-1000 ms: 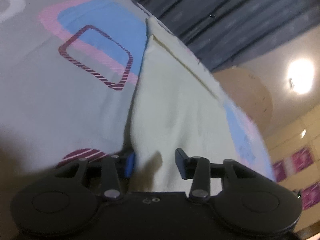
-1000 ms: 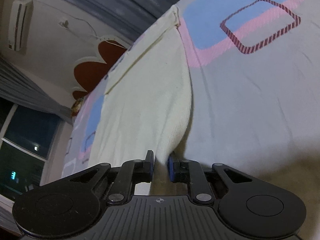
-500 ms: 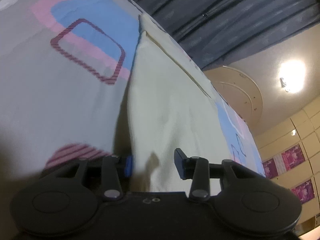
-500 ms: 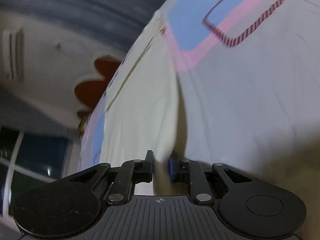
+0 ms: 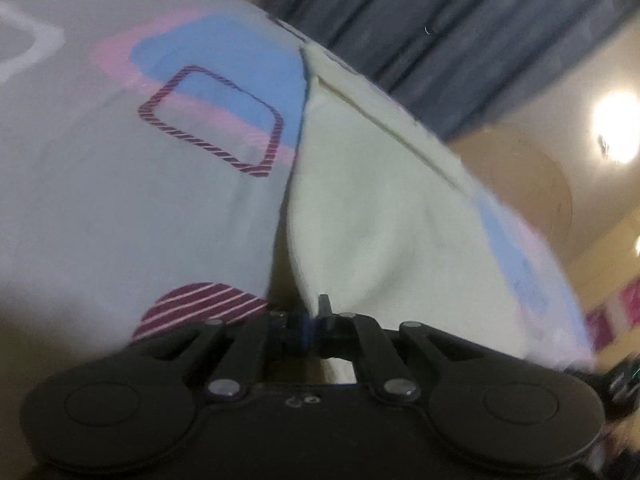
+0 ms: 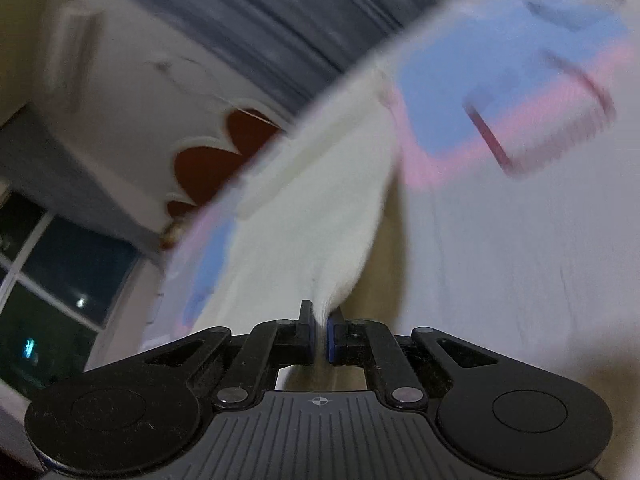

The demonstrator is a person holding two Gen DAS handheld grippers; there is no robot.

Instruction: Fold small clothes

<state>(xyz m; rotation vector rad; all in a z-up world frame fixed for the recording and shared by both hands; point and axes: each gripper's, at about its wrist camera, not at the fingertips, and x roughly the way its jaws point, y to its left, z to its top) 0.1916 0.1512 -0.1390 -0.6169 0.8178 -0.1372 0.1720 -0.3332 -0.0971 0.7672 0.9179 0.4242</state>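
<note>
Change: now that my left gripper [image 5: 314, 322] has closed on the near corner, both hold cloth.
Garment: pale cream knit garment [image 5: 372, 216] lies on the grey bedsheet with pink and blue blocks [image 5: 120, 184].
Right gripper [image 6: 319, 338]: jaws clamp the other near corner.
Meaning: I judge the fold can begin.

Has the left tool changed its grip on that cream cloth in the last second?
Yes. The left tool was open around the cream cloth; now its fingers pinch the near corner, lifted off the patterned bedsheet.
</note>
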